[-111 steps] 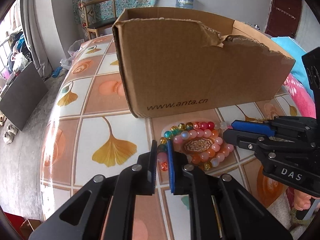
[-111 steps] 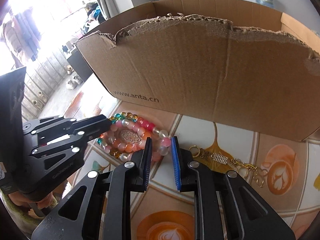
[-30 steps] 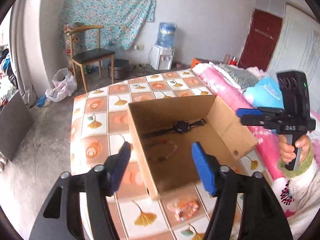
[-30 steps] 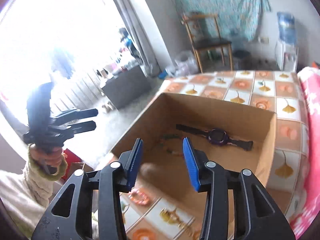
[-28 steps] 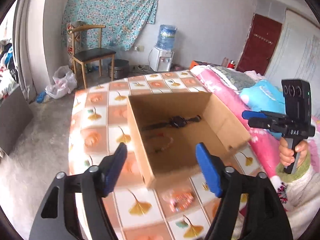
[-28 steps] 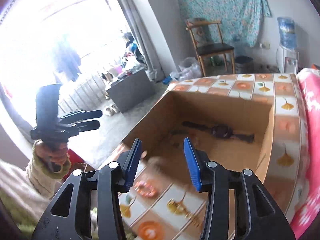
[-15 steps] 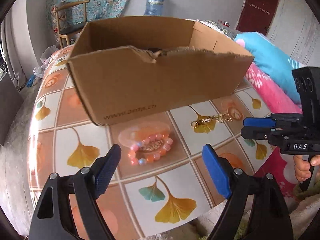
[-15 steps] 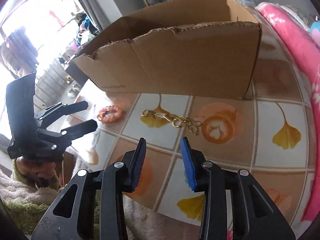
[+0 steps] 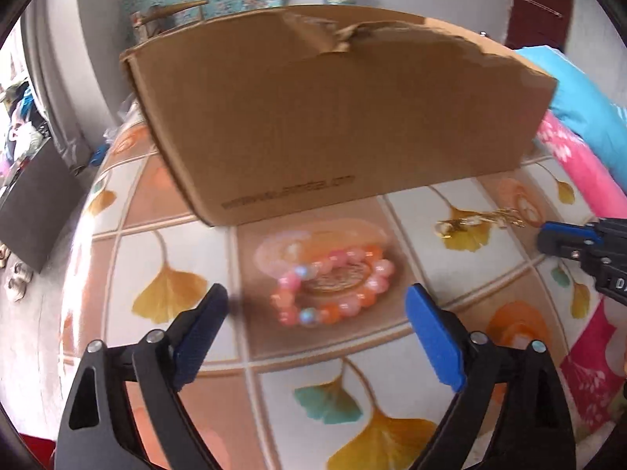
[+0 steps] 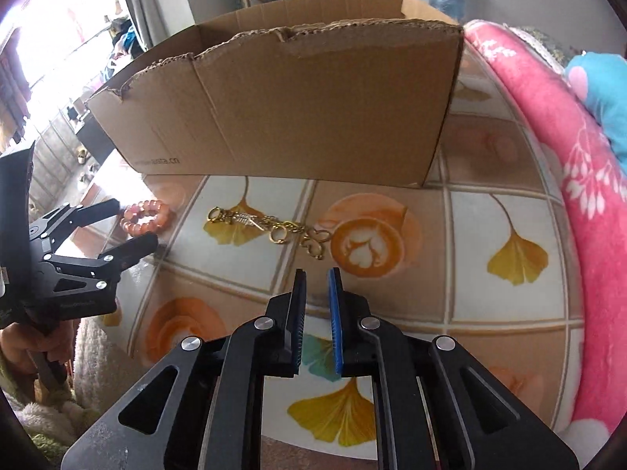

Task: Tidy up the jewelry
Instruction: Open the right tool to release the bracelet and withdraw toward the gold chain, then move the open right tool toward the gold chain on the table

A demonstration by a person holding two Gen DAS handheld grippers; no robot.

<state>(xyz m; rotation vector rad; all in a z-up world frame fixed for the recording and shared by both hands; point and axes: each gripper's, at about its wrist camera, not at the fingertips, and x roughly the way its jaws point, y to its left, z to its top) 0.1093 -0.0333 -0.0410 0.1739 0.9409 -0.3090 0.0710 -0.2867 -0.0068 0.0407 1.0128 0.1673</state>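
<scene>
A pink and orange bead bracelet point(image 9: 368, 293) lies on the tiled tablecloth in front of the cardboard box point(image 9: 333, 117). My left gripper point(image 9: 316, 291) hovers over it, jaws wide and still opening, one finger on each side, neither touching the beads. To the right a gold chain point(image 10: 270, 227) stretches across the table. My right gripper point(image 10: 316, 274) points down just short of the chain, its jaws closing to a narrow gap with nothing between them. The right wrist view also shows the bracelet point(image 10: 147, 215), the box point(image 10: 294, 109) and the left gripper point(image 10: 133, 223).
The box's torn front wall hides its inside. A pink flowered blanket point(image 10: 568, 149) and a blue cushion point(image 9: 580, 109) lie along the table's right side. The near table edge point(image 10: 392, 442) curves under my right gripper. A chair and a water bottle stand far behind.
Both grippers came down from above the open box to the table in front of it. The left jaws spread wider and the right jaws drew nearly together. The multicoloured bracelet left the table.
</scene>
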